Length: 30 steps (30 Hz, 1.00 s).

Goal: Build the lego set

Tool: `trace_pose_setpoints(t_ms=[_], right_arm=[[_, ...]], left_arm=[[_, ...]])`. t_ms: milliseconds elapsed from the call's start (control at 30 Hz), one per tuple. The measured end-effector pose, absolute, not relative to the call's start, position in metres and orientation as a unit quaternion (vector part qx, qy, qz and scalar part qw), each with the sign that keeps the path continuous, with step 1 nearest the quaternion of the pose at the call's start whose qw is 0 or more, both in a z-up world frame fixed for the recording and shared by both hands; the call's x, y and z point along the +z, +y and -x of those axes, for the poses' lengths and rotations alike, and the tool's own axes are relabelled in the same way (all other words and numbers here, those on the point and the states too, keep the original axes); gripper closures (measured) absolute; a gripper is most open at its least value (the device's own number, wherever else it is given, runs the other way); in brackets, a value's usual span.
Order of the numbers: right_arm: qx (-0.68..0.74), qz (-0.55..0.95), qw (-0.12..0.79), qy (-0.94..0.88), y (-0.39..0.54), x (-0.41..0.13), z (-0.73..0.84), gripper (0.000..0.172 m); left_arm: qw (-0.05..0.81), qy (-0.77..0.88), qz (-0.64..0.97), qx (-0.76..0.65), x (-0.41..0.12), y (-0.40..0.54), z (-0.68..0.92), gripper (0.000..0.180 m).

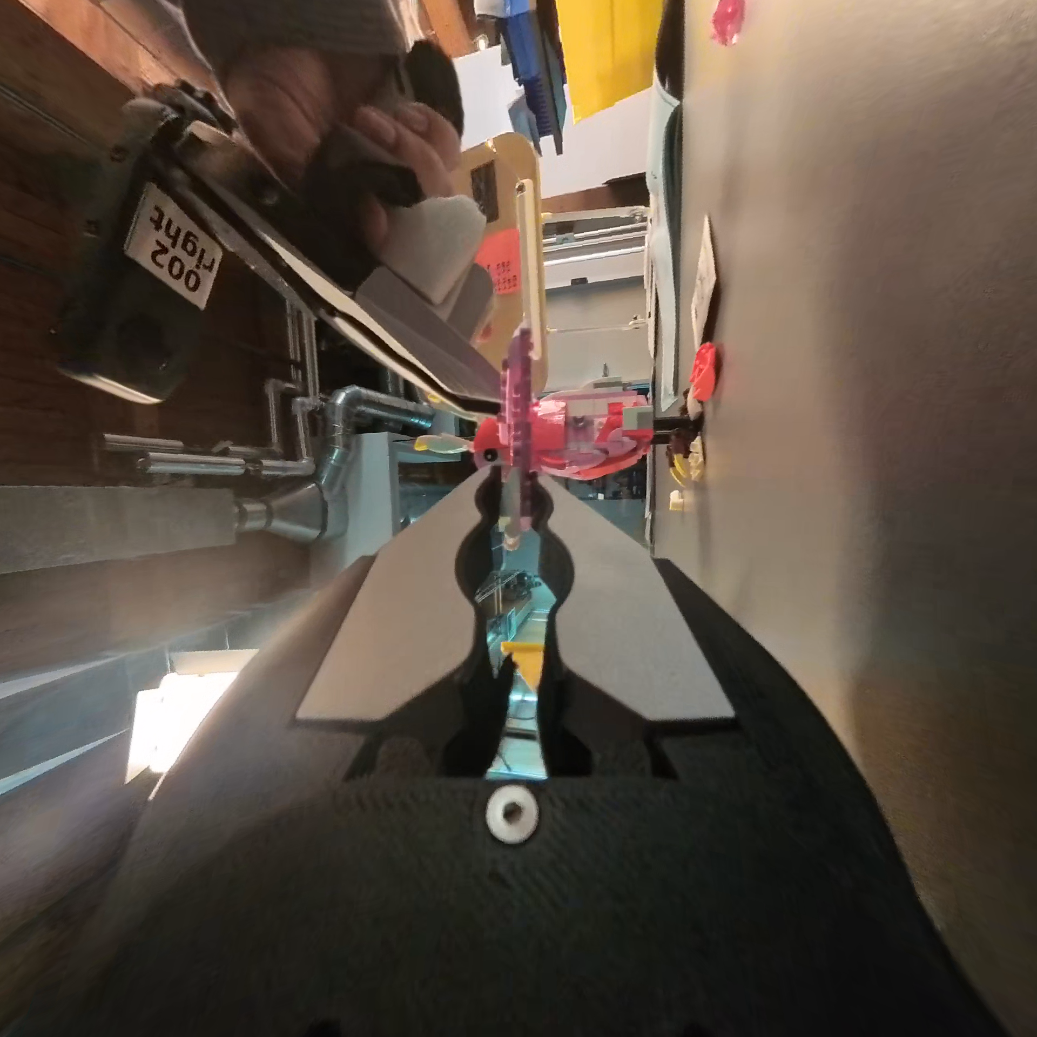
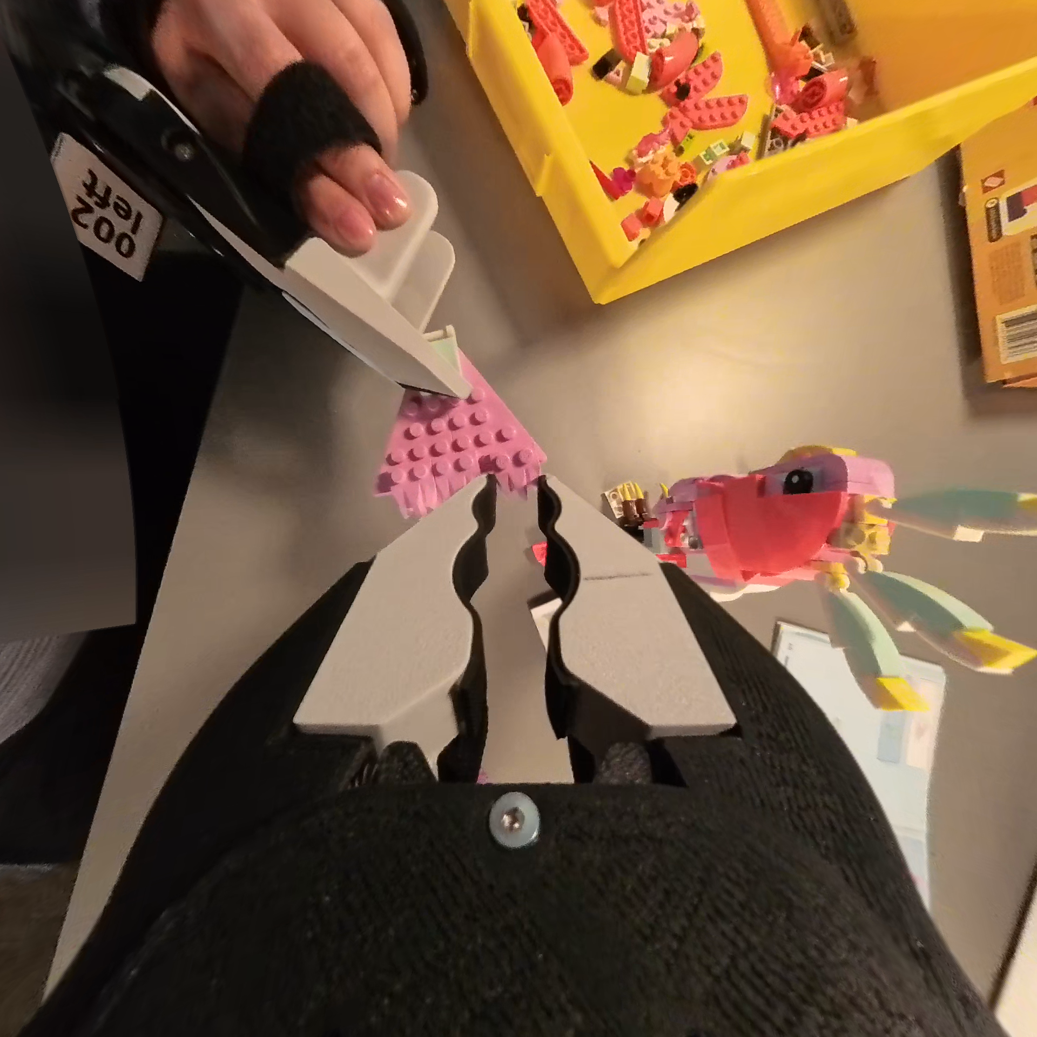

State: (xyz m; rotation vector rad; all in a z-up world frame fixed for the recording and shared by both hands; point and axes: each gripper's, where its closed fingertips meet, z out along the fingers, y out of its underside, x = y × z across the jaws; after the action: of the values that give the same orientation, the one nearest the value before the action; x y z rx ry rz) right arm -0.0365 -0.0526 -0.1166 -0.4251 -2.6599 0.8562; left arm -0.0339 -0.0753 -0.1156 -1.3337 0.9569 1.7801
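Observation:
My left gripper (image 1: pixel 516 487) is shut on a pink studded wing plate (image 1: pixel 519 426), seen edge-on and held off the grey table (image 1: pixel 870 505). In the right wrist view the plate (image 2: pixel 454 443) lies flat to the camera, with the left gripper (image 2: pixel 443 384) clamped on its far corner. My right gripper (image 2: pixel 517 482) is closed on the plate's fringed near edge, pink teeth between its fingertips; it also shows in the left wrist view (image 1: pixel 477 393). A pink and red brick bird (image 2: pixel 774 522) with pale green tail pieces stands just to the right, also visible behind the plate (image 1: pixel 578 437).
A yellow bin (image 2: pixel 561 185) of several loose pink and red bricks sits at the back. A cardboard box (image 2: pixel 999 252) lies at the right edge and a paper leaflet (image 2: pixel 875 712) near the bird. Small loose bricks (image 1: pixel 706 370) lie on the table. Less than 4 cm separates the two grippers' tips.

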Motion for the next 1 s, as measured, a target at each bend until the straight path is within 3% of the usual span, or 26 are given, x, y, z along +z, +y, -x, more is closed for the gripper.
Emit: trace_pose_setpoints(t_ms=[1000], right_arm=[[0.176, 0.123, 0.212, -0.953, -0.063, -0.104, 0.041, 0.159]], left_arm=[[0.323, 0.352, 0.499, 0.723, -0.109, -0.079, 0.04, 0.173]])
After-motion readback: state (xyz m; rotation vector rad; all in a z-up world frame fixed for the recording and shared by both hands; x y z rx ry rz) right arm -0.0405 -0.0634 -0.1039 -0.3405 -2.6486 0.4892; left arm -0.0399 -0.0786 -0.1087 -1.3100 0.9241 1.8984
